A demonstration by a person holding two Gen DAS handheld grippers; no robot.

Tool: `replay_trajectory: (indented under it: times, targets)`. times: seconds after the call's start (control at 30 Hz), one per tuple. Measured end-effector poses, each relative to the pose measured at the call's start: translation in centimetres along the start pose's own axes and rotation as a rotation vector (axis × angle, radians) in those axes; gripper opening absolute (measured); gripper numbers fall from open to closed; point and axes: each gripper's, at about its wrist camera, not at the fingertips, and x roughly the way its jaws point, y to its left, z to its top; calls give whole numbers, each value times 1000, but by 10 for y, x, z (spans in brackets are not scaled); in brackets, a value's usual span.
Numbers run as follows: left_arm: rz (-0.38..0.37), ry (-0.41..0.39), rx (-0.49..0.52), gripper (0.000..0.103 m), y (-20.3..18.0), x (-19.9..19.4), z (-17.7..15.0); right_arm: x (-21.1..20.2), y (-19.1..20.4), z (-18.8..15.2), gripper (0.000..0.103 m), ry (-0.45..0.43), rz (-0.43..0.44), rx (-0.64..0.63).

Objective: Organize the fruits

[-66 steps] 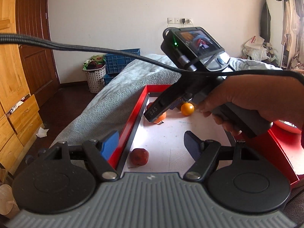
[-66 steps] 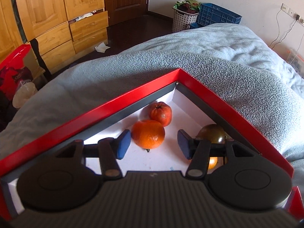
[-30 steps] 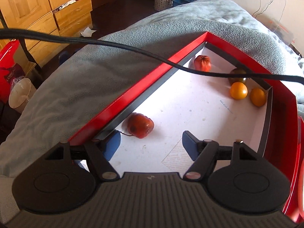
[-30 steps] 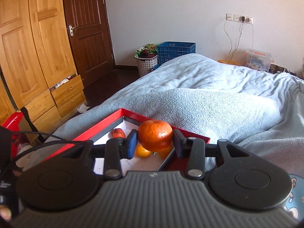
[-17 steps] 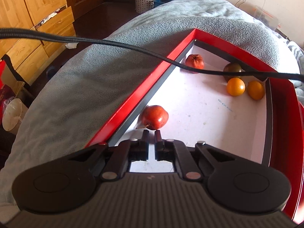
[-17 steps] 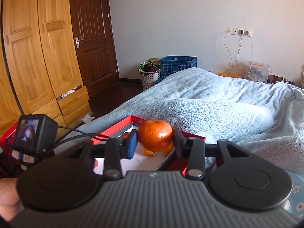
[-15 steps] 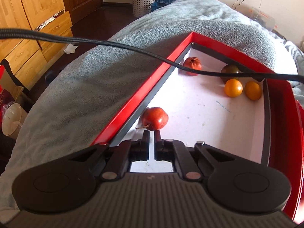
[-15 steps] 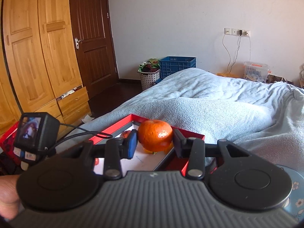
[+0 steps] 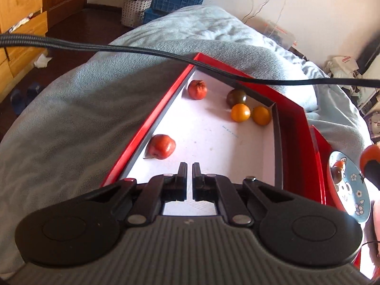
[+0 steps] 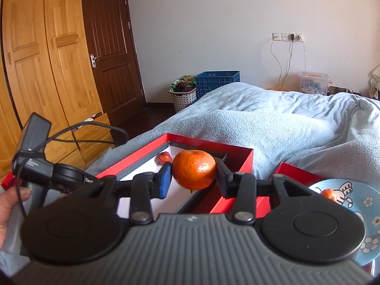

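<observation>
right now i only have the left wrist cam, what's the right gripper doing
Observer: The right gripper has its jaws closed on a mandarin.
Operator: lined up to drop it?
Observer: Not quite. In the right wrist view the blue plate sits off to the mandarin's right.
Operator: and on the left side of that view?
Observer: A hand holds the handle of the left gripper there.
</observation>
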Motion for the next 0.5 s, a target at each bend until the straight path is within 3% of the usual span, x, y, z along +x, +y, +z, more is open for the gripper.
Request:
replay_trajectory:
  times: [0.1, 0.2, 0.27, 0.4, 0.5]
  targets:
    - [2, -86, 127, 5, -15, -17, -17, -3, 6, -5, 43, -2, 3, -19]
    - [2, -108, 200, 5, -17, -22, -33, -4, 12, -13, 43, 17, 2, -42]
    - [40, -112, 229, 5, -17, -20, -35, -3, 14, -17, 43, 24, 8, -30]
    - [215, -7, 154, 6, -13, 3, -17, -2, 15, -18, 43, 23, 19, -21]
    - [360, 85, 118, 18, -16, 26, 1, 0, 15, -17, 44, 25, 31, -21]
